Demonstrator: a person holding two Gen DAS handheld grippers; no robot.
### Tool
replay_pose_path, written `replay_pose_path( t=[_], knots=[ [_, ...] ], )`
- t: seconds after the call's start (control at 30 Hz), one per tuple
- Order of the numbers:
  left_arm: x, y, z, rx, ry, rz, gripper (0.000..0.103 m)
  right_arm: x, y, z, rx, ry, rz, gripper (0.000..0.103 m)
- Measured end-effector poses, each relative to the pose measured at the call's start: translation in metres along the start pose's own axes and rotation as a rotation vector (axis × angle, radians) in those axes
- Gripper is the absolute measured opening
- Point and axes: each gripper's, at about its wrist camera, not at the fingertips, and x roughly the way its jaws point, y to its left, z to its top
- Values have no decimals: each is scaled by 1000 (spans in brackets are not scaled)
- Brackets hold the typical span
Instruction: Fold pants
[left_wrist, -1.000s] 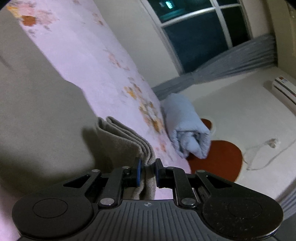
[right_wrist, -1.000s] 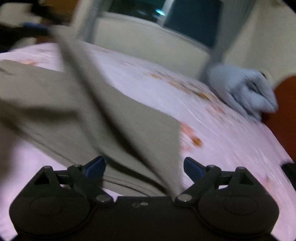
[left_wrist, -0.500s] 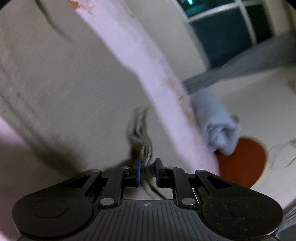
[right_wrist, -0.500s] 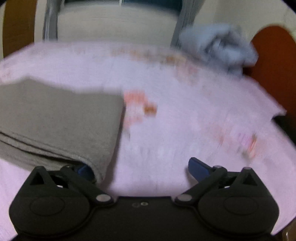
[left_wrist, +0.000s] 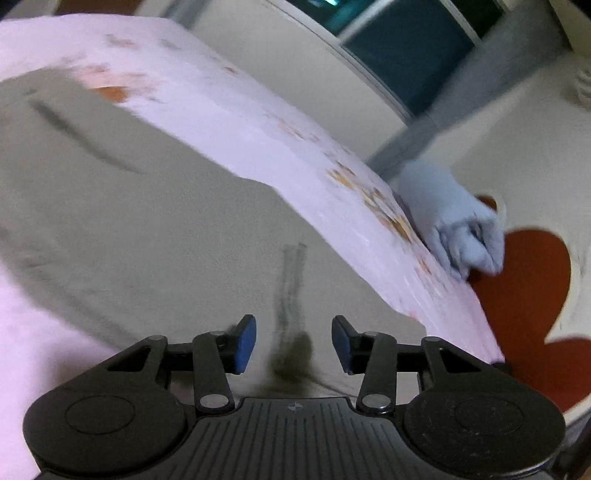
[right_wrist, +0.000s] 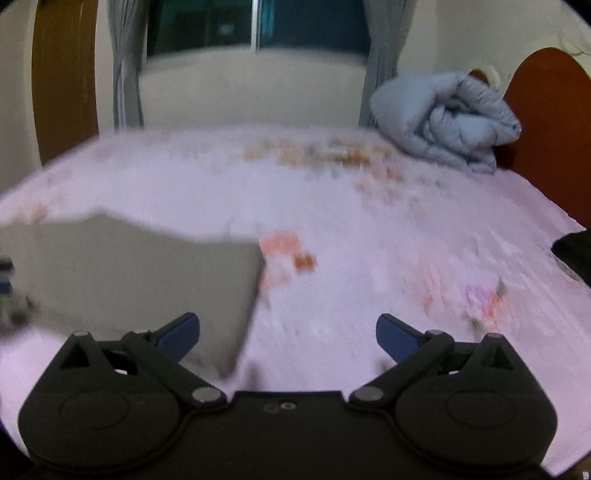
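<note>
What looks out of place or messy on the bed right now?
Nothing much. The folded pants lie flat on the pink sheet, their edges slightly uneven. Both grippers, left and right, are open and empty. A rolled blue blanket sits by the headboard.

Left wrist view sits low and tilted, close over the pants (left_wrist: 155, 206). Right wrist view looks level across the bed (right_wrist: 369, 229). Both share the rolled blanket (left_wrist: 454, 221) (right_wrist: 443, 122) and window (left_wrist: 406, 55) (right_wrist: 258, 26).
</note>
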Motion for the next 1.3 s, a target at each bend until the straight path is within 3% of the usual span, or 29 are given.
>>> replay_pose_path(
  t=[0.07,0.13,0.17,0.23,0.27,0.33,0.47,0.6,0.73,0.77,1.0,1.13,1.3],
  knots=[
    [18,-20,-5,124,9,61,45,10,14,9,-4,-44,-11,96],
    [45,-26,-16,202,64,187,45,32,30,11,-39,-39,-18,96],
    [48,-26,-19,237,43,199,45,44,37,9,-65,-8,-35,96],
    [49,-27,-20,264,38,214,45,84,47,-5,-160,141,-118,95],
    [48,-32,-18,268,43,218,45,97,46,-13,-169,202,-116,94],
    [37,-35,-9,272,47,230,46,88,36,-11,-116,167,-92,94],
    [11,-35,0,330,-6,283,73,42,32,-2,-84,-1,-55,96],
    [-18,-21,12,332,-40,320,79,23,50,9,-76,-54,8,96],
    [-44,3,24,333,-72,365,99,21,76,20,-86,-75,92,97],
    [-52,11,28,318,-87,373,103,22,86,21,-95,-73,111,97],
    [-103,123,58,66,-176,434,103,38,149,17,-142,-35,200,97],
    [-97,193,78,-147,-173,299,103,48,180,11,-147,-19,216,97],
    [-74,238,103,-282,-228,189,103,62,206,9,-159,6,211,97]
  ],
)
